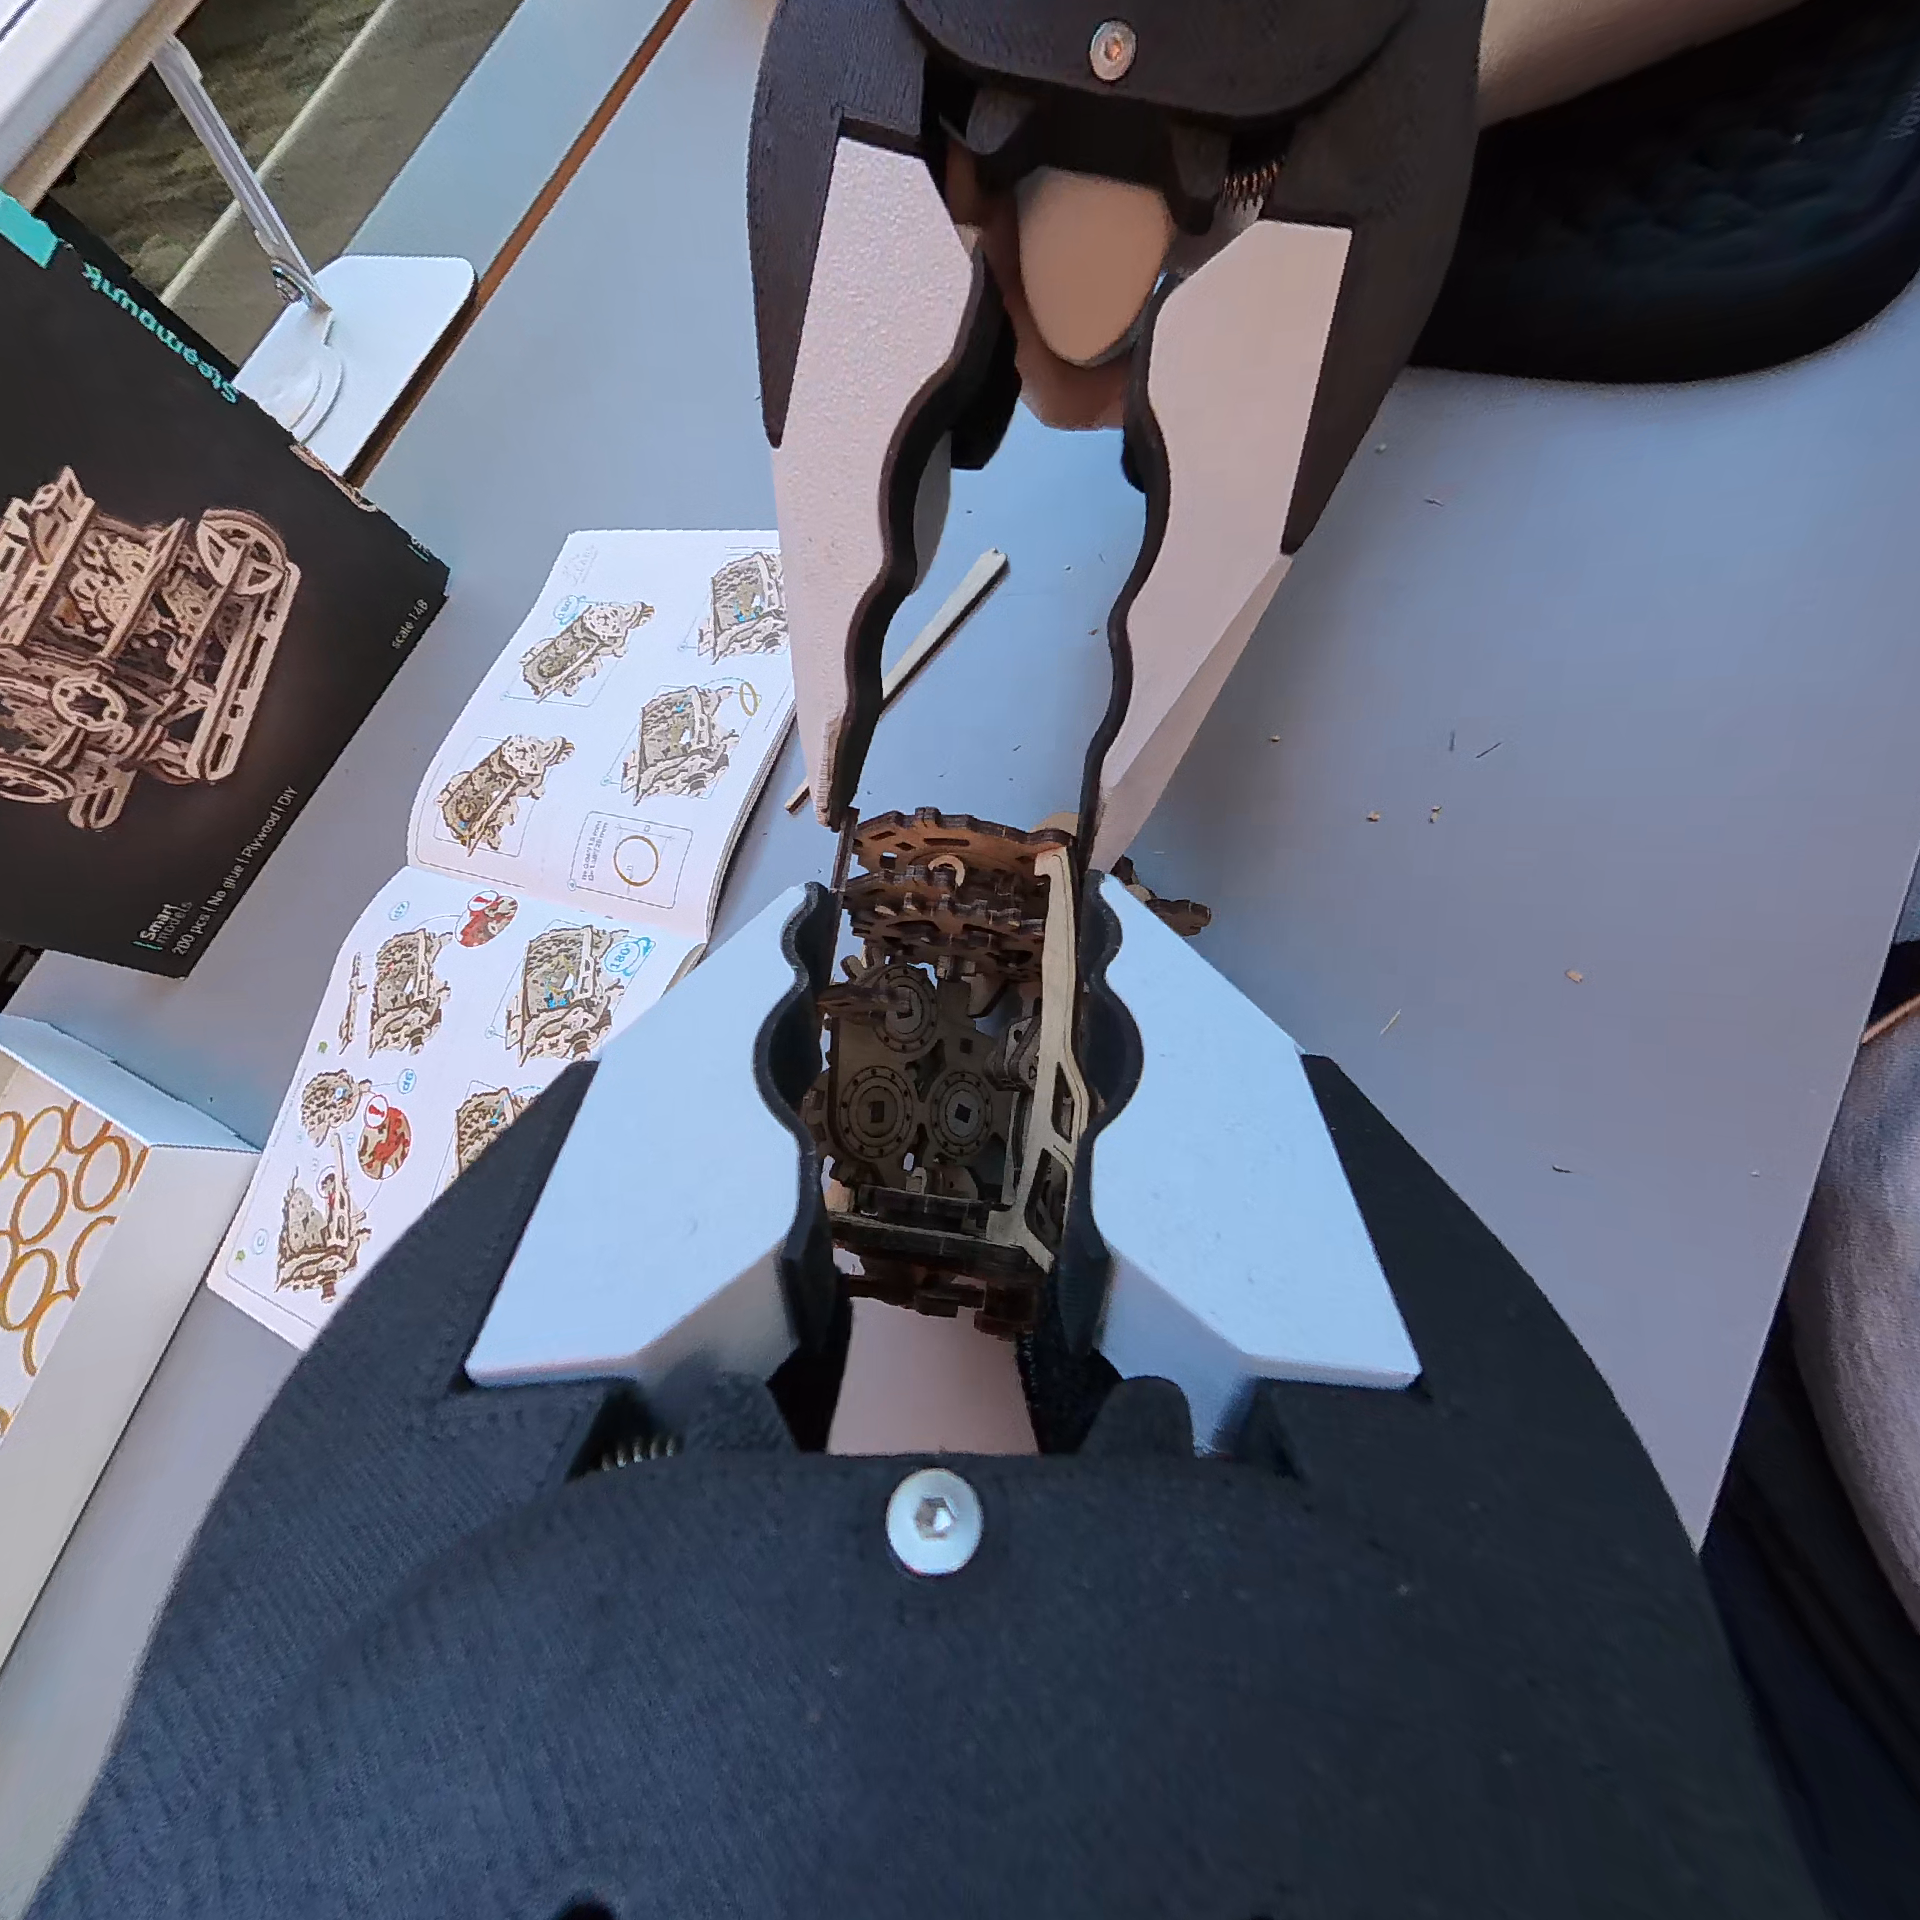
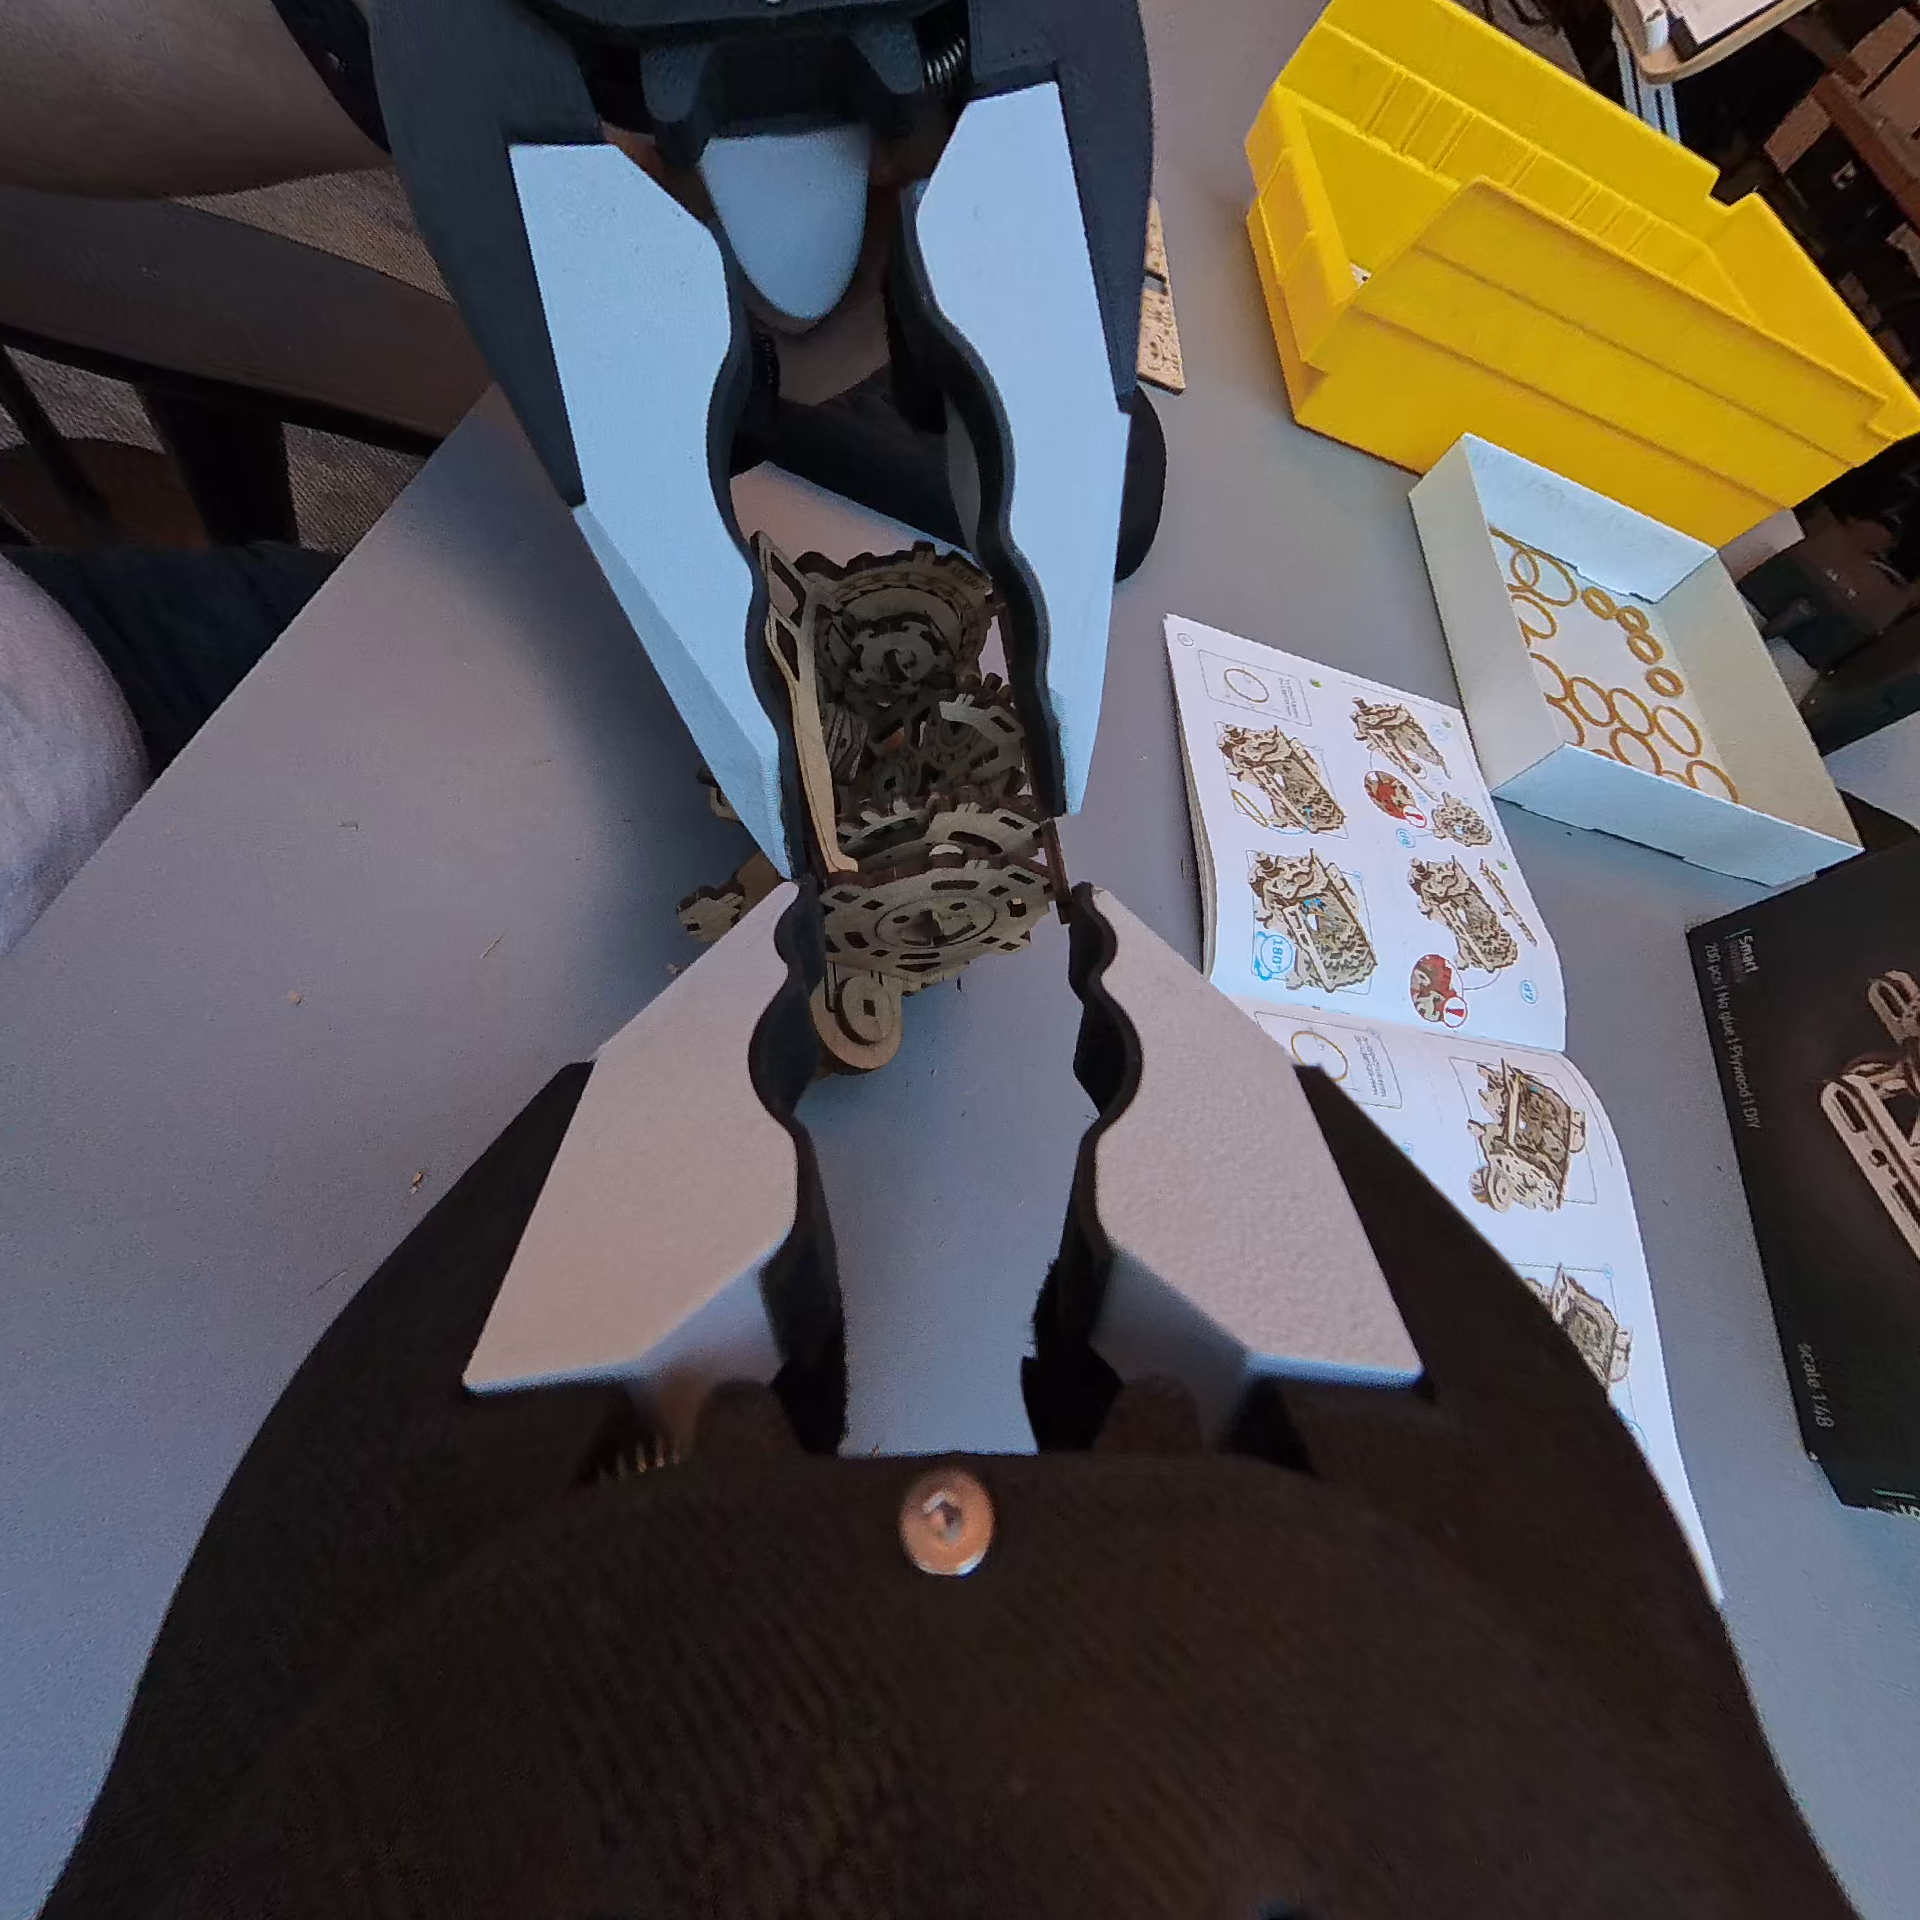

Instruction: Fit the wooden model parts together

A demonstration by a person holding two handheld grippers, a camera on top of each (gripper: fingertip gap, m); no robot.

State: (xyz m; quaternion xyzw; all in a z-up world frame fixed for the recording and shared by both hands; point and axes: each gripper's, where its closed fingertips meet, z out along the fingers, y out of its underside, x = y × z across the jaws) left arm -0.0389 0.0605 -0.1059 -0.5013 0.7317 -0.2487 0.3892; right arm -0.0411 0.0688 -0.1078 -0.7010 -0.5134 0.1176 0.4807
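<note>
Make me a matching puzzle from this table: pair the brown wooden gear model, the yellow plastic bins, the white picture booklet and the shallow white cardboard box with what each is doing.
Things:
1. brown wooden gear model
2. yellow plastic bins
3. white picture booklet
4. shallow white cardboard box

States:
A. holds golden rings
B. lies open on the grey table
C. clamped between the fingers of the left gripper
D. nested in a stack

Pairs: 1-C, 2-D, 3-B, 4-A
</note>
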